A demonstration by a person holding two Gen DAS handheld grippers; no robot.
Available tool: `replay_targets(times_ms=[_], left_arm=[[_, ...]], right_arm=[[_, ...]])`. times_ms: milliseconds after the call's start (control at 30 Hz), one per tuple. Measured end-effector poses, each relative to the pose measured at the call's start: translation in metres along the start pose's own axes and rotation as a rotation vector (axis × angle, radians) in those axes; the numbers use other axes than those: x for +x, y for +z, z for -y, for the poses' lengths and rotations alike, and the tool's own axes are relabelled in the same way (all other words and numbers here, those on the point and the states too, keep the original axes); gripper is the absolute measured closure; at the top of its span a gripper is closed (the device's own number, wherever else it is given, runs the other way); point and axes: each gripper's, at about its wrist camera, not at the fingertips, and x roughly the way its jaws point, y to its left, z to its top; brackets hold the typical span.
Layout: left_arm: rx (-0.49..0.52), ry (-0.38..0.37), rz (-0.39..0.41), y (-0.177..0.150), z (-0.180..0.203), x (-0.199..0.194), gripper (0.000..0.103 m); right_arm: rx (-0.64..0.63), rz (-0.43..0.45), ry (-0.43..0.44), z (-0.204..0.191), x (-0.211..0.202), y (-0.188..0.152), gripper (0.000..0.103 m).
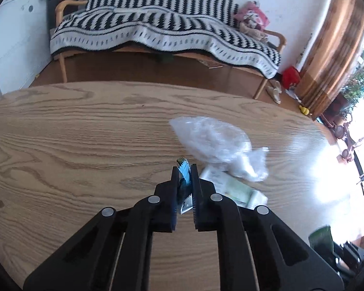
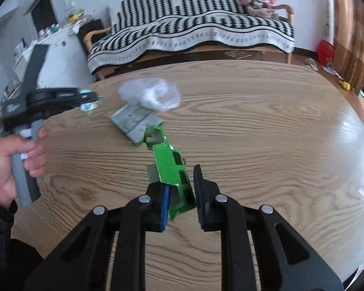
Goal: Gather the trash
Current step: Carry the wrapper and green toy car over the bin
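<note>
My left gripper (image 1: 184, 169) is shut on a small blue foil wrapper (image 1: 184, 178), lifted above the wooden table (image 1: 85, 145). From the right wrist view that same left gripper (image 2: 94, 98) hangs over the table's left edge, with the wrapper (image 2: 89, 108) dangling from its tips. My right gripper (image 2: 182, 181) is shut on a flattened green carton (image 2: 169, 167), which sticks up and away from the jaws. On the table lie a crumpled clear plastic bag (image 2: 150, 93) (image 1: 213, 140) and a flat grey-green packet (image 2: 133, 122) (image 1: 233, 189).
A person's hand (image 2: 19, 155) grips the left tool's grey handle. Beyond the table's far edge stands a bench with a black-and-white blanket (image 1: 157, 31). A white cabinet (image 1: 17, 43) is at left, a brown curtain (image 1: 335, 48) at right. Strong glare covers the table's right side.
</note>
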Motion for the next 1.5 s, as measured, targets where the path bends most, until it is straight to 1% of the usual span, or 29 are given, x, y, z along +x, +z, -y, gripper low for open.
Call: replay_targets(times_ms=[133, 233, 333, 367, 433, 500, 567, 633, 700, 733, 767, 900, 1000, 1067, 1200, 1267, 1400, 1500], left_arm=[[0.059, -0.012, 0.028, -0.009, 0.036, -0.014, 0.094], [0.116, -0.05, 0.034, -0.021, 0.073, -0.021, 0.094], [0.183, -0.099, 0.037, -0.037, 0.117, -0.028, 0.094], [0.211, -0.125, 0.036, -0.045, 0.138, -0.031, 0.094], [0.241, -0.162, 0.032, -0.056, 0.165, -0.033, 0.094], [0.291, -0.199, 0.03, -0.072, 0.2, -0.036, 0.094], [0.343, -0.242, 0.022, -0.089, 0.237, -0.038, 0.094], [0.388, -0.281, 0.01, -0.107, 0.27, -0.039, 0.094], [0.447, -0.336, -0.007, -0.131, 0.313, -0.041, 0.094], [0.464, -0.351, -0.011, -0.139, 0.324, -0.041, 0.094], [0.491, -0.377, -0.019, -0.151, 0.343, -0.042, 0.094], [0.594, -0.468, -0.05, -0.197, 0.408, -0.045, 0.094], [0.669, -0.53, -0.076, -0.234, 0.447, -0.048, 0.094], [0.715, -0.562, -0.092, -0.256, 0.468, -0.049, 0.094], [0.794, -0.608, -0.116, -0.288, 0.499, -0.047, 0.094], [0.824, -0.62, -0.126, -0.303, 0.51, -0.046, 0.094], [0.864, -0.633, -0.147, -0.322, 0.523, -0.04, 0.094], [0.876, -0.634, -0.155, -0.327, 0.526, -0.036, 0.094]], right_arm=[[0.094, 0.031, -0.051, 0.043, -0.024, -0.008, 0.084], [0.16, 0.051, -0.104, 0.079, -0.044, -0.017, 0.084], [0.24, 0.076, -0.157, 0.123, -0.07, -0.032, 0.084], [0.259, 0.085, -0.171, 0.135, -0.078, -0.037, 0.084], [0.314, 0.111, -0.212, 0.166, -0.099, -0.051, 0.084], [0.375, 0.137, -0.26, 0.199, -0.122, -0.072, 0.084], [0.412, 0.15, -0.304, 0.223, -0.138, -0.09, 0.084], [0.464, 0.159, -0.364, 0.255, -0.159, -0.117, 0.084], [0.512, 0.158, -0.413, 0.282, -0.174, -0.144, 0.084], [0.541, 0.158, -0.435, 0.297, -0.183, -0.159, 0.084], [0.572, 0.155, -0.454, 0.311, -0.191, -0.174, 0.084], [0.671, 0.134, -0.508, 0.353, -0.211, -0.226, 0.084], [0.738, 0.091, -0.53, 0.382, -0.216, -0.263, 0.084], [0.785, 0.06, -0.528, 0.399, -0.216, -0.286, 0.084], [0.83, 0.016, -0.504, 0.418, -0.207, -0.311, 0.084], [0.844, 0.005, -0.484, 0.424, -0.202, -0.318, 0.084], [0.843, -0.011, -0.474, 0.425, -0.194, -0.315, 0.084], [0.847, -0.009, -0.469, 0.425, -0.193, -0.312, 0.084]])
